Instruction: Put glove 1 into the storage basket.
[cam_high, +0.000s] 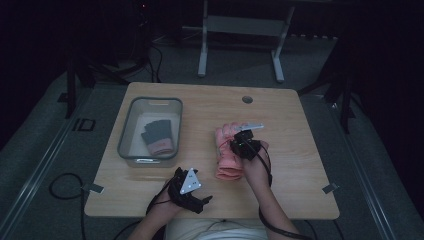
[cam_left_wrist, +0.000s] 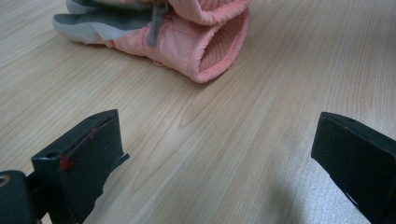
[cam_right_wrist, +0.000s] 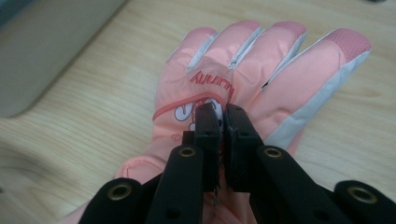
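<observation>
Lying flat, pink glove (cam_right_wrist: 224, 79) with grey trim, pinched by right claw (cam_right_wrist: 223, 114).

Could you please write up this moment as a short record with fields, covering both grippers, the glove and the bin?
surface: wooden table
pink glove: flat on the table, right of the bin, fingers pointing away from the person
right gripper: jaws shut on the back of the pink glove
left gripper: jaws wide open, low over bare table near the glove's cuff, holding nothing
grey bin: on the table's left part, with a dark glove inside
</observation>
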